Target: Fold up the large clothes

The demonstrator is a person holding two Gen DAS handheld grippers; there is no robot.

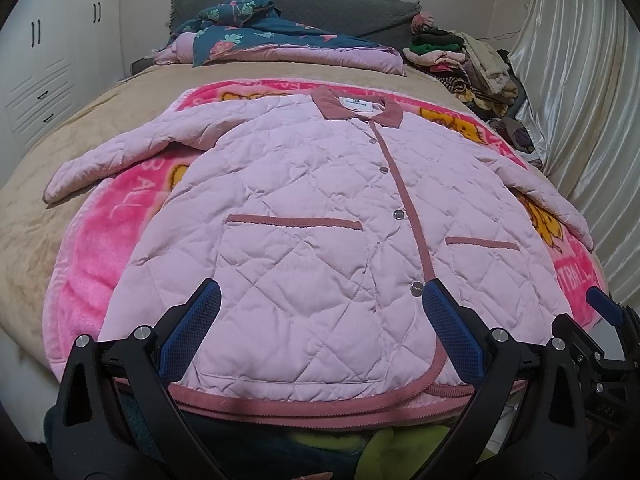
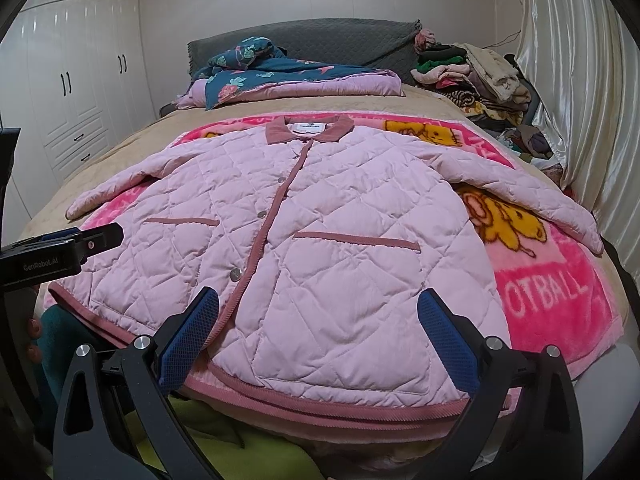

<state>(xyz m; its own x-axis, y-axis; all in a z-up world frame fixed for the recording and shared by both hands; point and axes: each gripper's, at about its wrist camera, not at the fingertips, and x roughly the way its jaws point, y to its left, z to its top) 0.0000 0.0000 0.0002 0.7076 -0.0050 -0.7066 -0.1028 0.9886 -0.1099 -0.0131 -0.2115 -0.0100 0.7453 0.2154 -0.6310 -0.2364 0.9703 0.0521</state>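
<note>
Quilted pink jacket (image 1: 304, 216) flat, buttoned, unfolded. Left gripper (image 1: 320, 332), right gripper (image 2: 316, 336) spread, empty, above hem. Next, likely: 1 sleeve (image 2: 520, 196) inward.

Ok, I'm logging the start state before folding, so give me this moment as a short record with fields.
garment: pink quilted jacket, flat, front up, snaps closed
sleeves: both spread outward, unfolded
collar: far end, toward the grey headboard
underlay: pink cartoon blanket on a beige bedspread
left gripper: open, fingers over the hem, holding nothing
right gripper: open, fingers over the hem, holding nothing
background: clothes pile, far right
folding: not begun
</note>
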